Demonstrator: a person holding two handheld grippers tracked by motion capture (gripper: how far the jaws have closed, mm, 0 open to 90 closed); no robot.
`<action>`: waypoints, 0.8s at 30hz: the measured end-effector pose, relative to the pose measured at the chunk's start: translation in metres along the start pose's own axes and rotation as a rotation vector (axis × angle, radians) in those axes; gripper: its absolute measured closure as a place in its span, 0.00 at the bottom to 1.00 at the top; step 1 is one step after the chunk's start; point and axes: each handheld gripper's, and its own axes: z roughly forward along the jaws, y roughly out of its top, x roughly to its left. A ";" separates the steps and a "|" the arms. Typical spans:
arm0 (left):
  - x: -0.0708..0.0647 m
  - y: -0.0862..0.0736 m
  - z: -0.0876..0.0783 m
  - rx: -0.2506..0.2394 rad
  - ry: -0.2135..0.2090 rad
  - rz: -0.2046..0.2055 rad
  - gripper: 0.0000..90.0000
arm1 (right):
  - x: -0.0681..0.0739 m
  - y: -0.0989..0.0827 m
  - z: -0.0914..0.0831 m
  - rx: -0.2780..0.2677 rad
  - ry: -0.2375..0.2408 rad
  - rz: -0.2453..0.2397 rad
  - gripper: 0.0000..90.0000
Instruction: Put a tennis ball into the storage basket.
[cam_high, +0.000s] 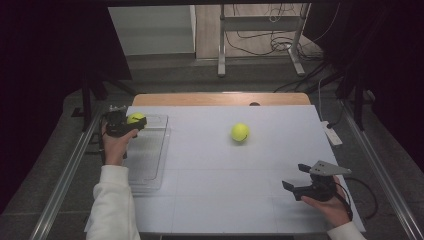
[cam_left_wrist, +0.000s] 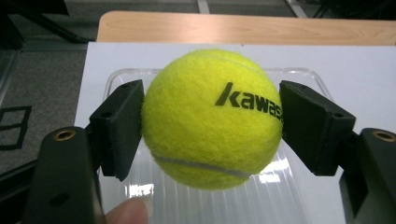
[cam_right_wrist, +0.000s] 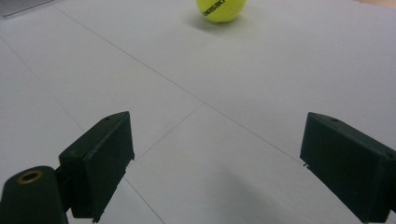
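My left gripper (cam_high: 134, 121) (cam_left_wrist: 211, 123) is shut on a yellow tennis ball (cam_high: 135, 118) (cam_left_wrist: 212, 119) with black lettering, and holds it over the far end of a clear plastic tray (cam_high: 150, 155) (cam_left_wrist: 261, 200). Both black pads press on the ball's sides. A second yellow tennis ball (cam_high: 240, 132) (cam_right_wrist: 221, 9) lies loose on the white table surface (cam_high: 225, 175), right of centre. My right gripper (cam_high: 295, 177) (cam_right_wrist: 215, 163) rests near the table's front right, open, with nothing between its jaws; it points toward that ball from well short of it.
The wooden table edge (cam_high: 220, 98) runs along the far side. A white power strip (cam_high: 332, 133) lies at the right rim. Beyond the table stand a metal frame (cam_high: 260, 40) and floor cables. Bare white surface lies between the tray and the loose ball.
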 end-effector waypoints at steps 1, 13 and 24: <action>0.000 0.000 0.001 0.007 0.003 0.007 0.30 | 0.000 0.000 0.000 0.000 0.000 0.000 0.11; 0.000 -0.002 0.005 0.031 0.019 0.010 0.30 | 0.000 0.000 0.001 0.001 0.001 0.000 0.11; 0.001 -0.002 0.004 0.028 0.031 0.007 0.29 | 0.001 0.000 0.000 0.000 0.003 0.000 0.11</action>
